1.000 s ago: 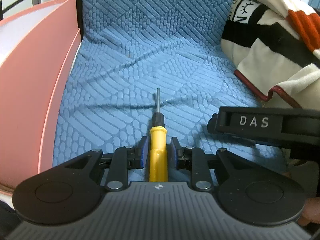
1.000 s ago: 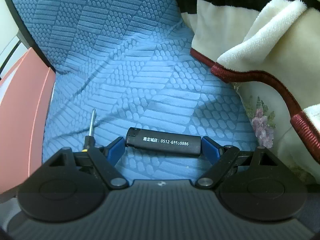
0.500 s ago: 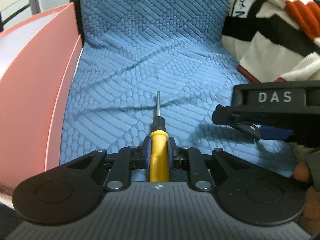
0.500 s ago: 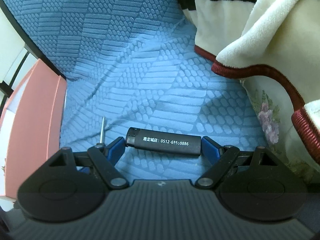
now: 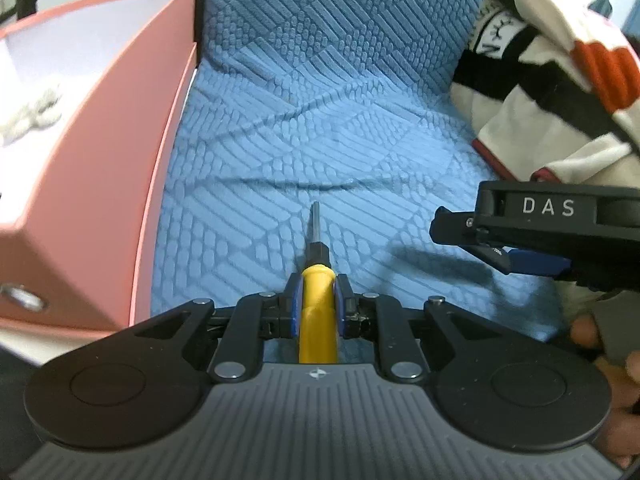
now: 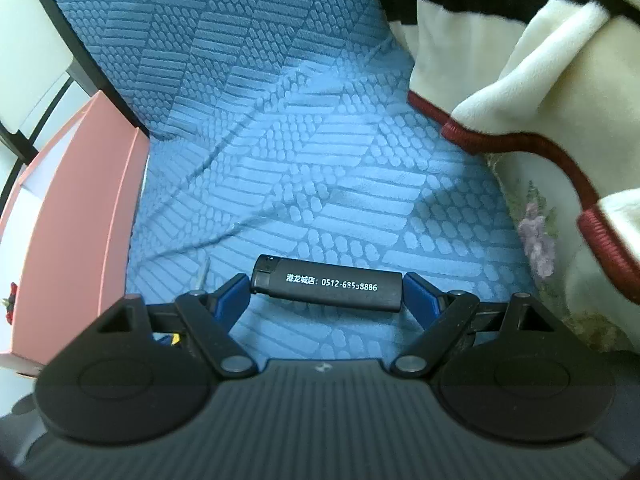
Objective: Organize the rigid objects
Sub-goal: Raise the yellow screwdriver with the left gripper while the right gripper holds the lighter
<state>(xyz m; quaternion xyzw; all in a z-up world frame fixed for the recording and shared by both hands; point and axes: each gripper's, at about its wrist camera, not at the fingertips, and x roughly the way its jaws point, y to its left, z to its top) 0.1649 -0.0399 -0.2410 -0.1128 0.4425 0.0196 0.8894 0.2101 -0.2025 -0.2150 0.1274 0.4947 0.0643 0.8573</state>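
L gripper [image 5: 316, 312] fingers now clenched on the yellow screwdriver [image 5: 318, 320], lifted slightly nearer the pink box [image 5: 120, 184] than before. R gripper [image 6: 325, 292] unchanged, fingers grasping the black lighter [image 6: 326, 288] endwise, right of box, above the blue sofa cover [image 6: 320, 160].

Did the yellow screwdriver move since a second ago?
Yes. The screwdriver, pinched in the left hand-held gripper, has come closer to the pink box, which now fills more of the left wrist view.
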